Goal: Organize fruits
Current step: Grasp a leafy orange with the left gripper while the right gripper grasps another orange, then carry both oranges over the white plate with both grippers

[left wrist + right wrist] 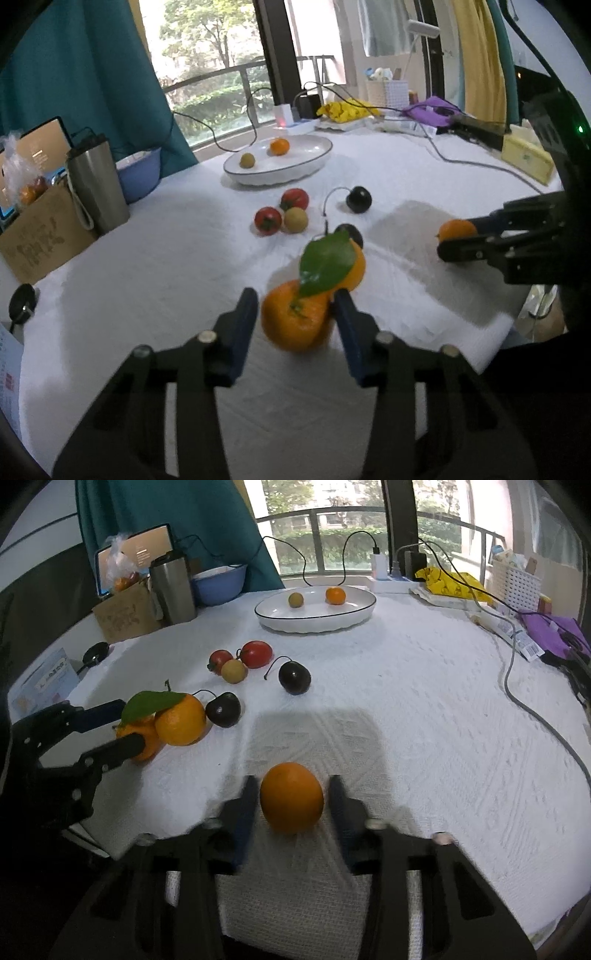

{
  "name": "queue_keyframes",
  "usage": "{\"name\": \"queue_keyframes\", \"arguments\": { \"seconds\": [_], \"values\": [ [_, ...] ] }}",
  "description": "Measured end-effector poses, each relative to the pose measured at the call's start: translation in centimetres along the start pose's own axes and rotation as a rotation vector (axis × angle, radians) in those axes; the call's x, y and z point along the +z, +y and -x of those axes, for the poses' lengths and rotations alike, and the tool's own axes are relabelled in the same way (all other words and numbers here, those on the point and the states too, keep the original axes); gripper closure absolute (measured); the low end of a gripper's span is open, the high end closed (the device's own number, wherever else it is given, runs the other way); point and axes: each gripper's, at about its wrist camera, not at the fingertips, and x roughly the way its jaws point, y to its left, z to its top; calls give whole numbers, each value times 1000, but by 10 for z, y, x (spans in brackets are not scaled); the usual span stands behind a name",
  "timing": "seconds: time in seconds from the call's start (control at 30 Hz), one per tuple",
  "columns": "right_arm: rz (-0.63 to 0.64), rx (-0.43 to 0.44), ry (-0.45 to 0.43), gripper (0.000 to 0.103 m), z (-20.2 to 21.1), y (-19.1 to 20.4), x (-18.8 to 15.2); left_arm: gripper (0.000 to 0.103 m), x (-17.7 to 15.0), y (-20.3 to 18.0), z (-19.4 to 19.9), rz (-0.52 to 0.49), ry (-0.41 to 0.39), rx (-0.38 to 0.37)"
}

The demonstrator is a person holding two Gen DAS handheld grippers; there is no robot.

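Observation:
My left gripper [295, 299] is shut on a leafy mandarin [295, 321], its blue pads on either side, just off the white cloth. A second mandarin [354, 273] lies right behind it, partly under the green leaf. My right gripper [292, 782] is shut on a smooth orange [291, 797] near the table's front. Each gripper also shows in the other view: the left gripper [131, 723] and the right gripper [456, 238]. Two tomatoes [256, 653], a tan fruit [233, 671] and two dark cherries [294, 677] lie mid-table. The white plate [314, 626] holds an orange [335, 595] and a tan fruit [296, 600].
At the back left stand a steel tumbler [173, 589], a blue bowl [219, 583] and a cardboard box [123, 613] with bagged fruit. Cables, a power strip [391, 583], a yellow bag and a white basket [515, 579] line the back right. A grey cable [517, 698] crosses the right side.

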Motion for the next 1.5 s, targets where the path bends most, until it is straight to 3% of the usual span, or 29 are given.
{"name": "queue_keyframes", "arguments": {
  "seconds": [0.47, 1.1, 1.5],
  "values": [
    [18, 15, 4, 68, -2, 1, 4, 58, 0, 3, -6, 31, 10, -26],
    [20, 7, -13, 69, -3, -5, 17, 58, -1, 20, -16, 127, 32, -115],
    [32, 0, -61, 69, 2, -14, 45, 58, 26, 31, -3, 203, -15, -168]
  ]
}}
